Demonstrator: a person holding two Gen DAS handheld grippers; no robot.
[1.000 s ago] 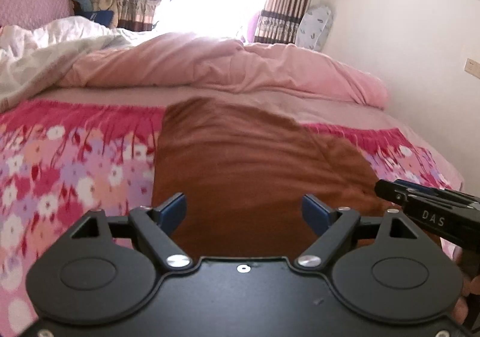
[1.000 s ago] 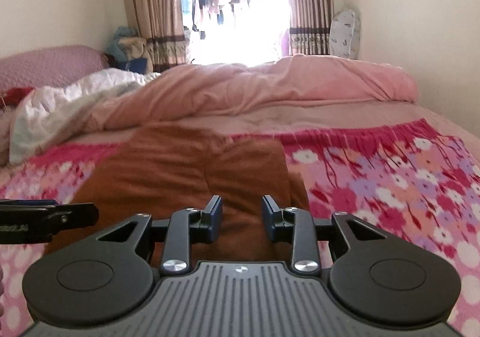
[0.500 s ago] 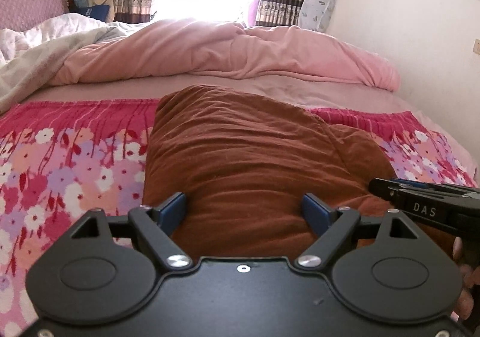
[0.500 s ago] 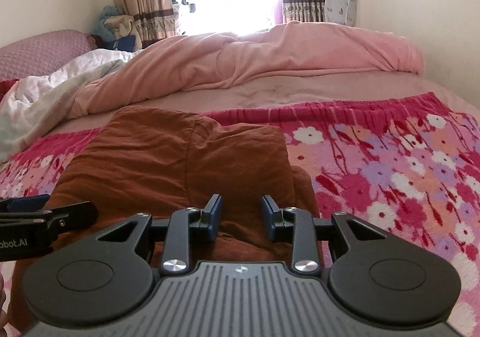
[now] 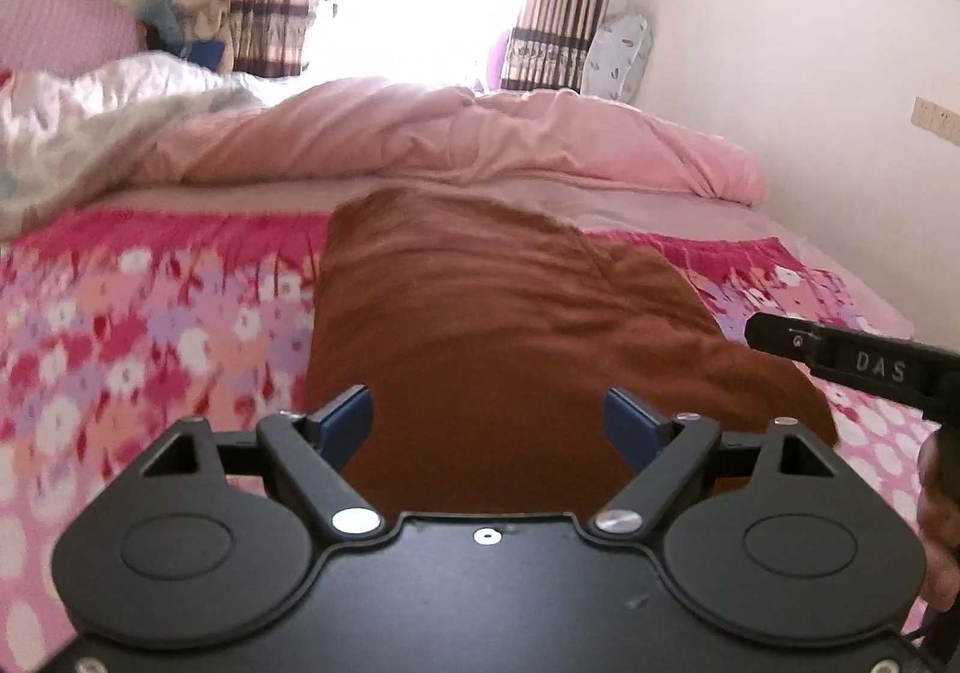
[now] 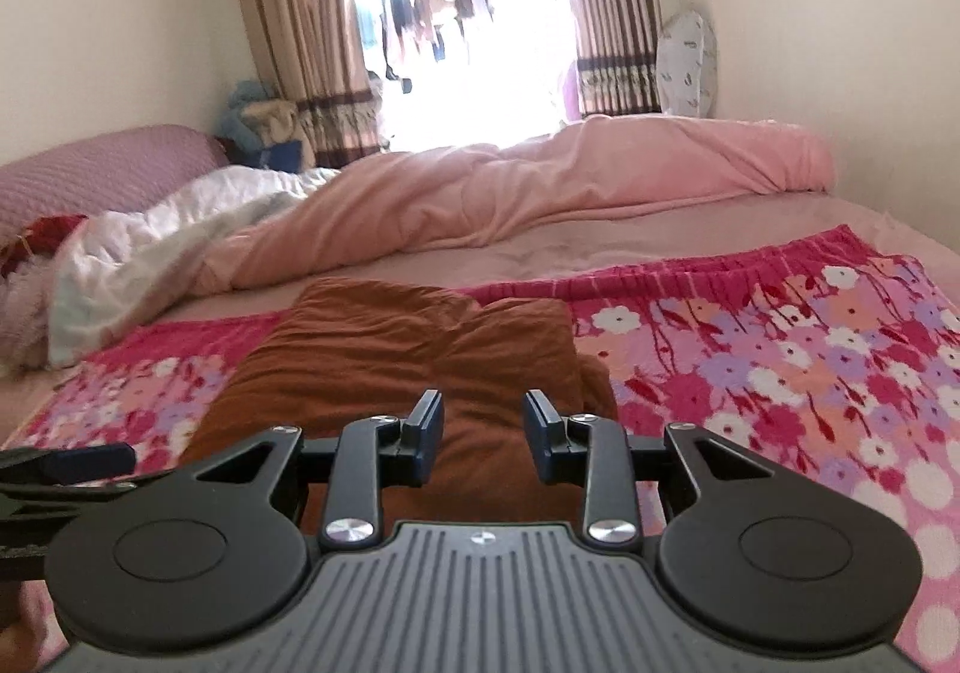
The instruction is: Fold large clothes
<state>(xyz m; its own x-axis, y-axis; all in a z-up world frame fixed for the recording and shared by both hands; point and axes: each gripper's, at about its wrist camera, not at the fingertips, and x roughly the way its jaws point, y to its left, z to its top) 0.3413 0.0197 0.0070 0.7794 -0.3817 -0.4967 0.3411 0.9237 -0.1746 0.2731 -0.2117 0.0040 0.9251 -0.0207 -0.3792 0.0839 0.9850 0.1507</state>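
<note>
You hover over the folded brown garment (image 5: 510, 325) at frame centre: left gripper (image 5: 487, 421) spread wide, right gripper (image 6: 483, 430) half open, both empty. Next, probably grasp its near edge.

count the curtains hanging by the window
2: one curtain hangs left of the bright window, the other curtain hangs right of it. Neither looks hidden.

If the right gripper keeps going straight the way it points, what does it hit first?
Most likely the brown garment: the right gripper is open and empty, and the cloth lies directly ahead between its fingers. Depth is hard to judge.
</note>
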